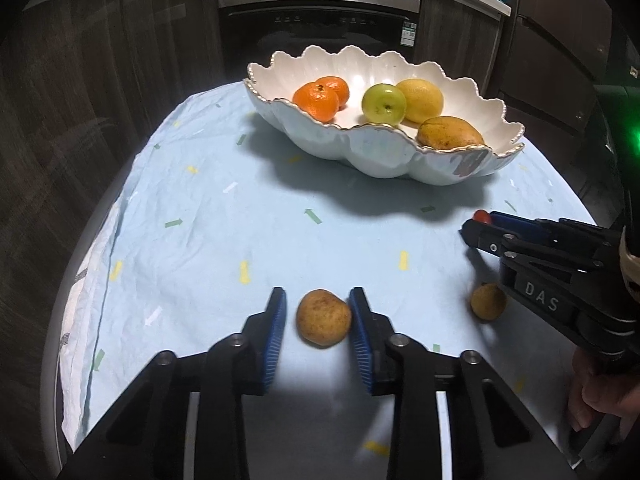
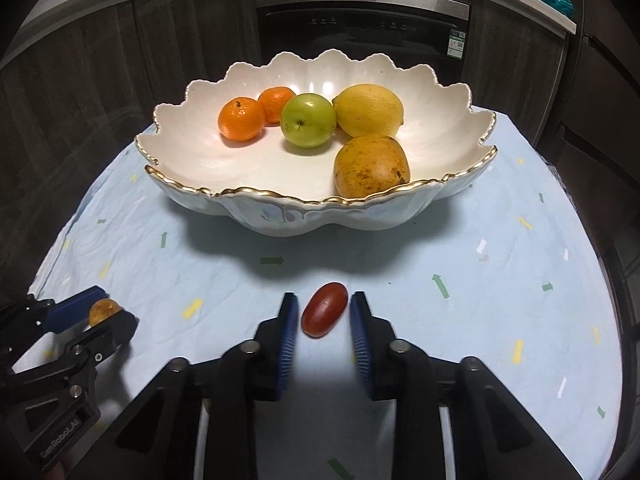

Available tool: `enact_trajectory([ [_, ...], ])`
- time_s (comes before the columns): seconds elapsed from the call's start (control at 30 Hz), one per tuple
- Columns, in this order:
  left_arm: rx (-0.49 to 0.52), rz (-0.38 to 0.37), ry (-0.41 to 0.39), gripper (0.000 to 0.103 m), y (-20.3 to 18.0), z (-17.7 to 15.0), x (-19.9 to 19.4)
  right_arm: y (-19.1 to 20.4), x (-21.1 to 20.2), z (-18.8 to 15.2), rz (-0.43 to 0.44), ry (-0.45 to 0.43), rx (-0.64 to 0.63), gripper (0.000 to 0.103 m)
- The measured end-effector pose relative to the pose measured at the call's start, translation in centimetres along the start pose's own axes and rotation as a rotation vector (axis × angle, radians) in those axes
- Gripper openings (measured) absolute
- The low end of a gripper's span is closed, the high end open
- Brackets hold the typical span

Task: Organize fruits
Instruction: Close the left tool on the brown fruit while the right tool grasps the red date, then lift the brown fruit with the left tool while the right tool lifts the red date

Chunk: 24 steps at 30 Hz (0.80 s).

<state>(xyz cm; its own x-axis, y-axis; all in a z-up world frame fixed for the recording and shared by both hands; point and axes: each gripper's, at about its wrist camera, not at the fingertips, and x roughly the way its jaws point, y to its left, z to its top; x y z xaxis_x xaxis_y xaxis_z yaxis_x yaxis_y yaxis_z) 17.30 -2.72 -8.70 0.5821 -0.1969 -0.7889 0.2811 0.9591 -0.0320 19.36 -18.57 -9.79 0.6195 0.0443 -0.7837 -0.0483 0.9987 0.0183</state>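
Observation:
A small round brown fruit (image 1: 323,317) lies on the light blue cloth between the blue pads of my left gripper (image 1: 318,294), which is shut on it. In the right wrist view the same brown fruit (image 2: 103,312) sits in the left gripper (image 2: 114,310) at the far left. My right gripper (image 2: 324,298) is shut on a small oval red fruit (image 2: 324,315) resting on the cloth. That red fruit (image 1: 482,216) peeks out at the right gripper's (image 1: 476,224) tip. A second small brown fruit (image 1: 487,302) lies partly behind that gripper.
The scalloped white bowl (image 2: 256,192) with a gold rim stands behind both grippers. It holds two mandarins (image 2: 242,119), a green apple (image 2: 308,120), a lemon (image 2: 369,110) and a brownish fruit (image 2: 371,166). A dark oven (image 2: 360,24) lies beyond the table. A hand (image 1: 592,396) holds the right gripper.

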Motion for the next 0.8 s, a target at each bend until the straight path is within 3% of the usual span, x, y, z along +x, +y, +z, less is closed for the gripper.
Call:
enact_trajectory([
  [0.8,0.017,0.019,-0.035,0.026,-0.4,0.8,-1.8,-0.2,-2.1,0.0,0.012,-0.035,0.002,0.022],
])
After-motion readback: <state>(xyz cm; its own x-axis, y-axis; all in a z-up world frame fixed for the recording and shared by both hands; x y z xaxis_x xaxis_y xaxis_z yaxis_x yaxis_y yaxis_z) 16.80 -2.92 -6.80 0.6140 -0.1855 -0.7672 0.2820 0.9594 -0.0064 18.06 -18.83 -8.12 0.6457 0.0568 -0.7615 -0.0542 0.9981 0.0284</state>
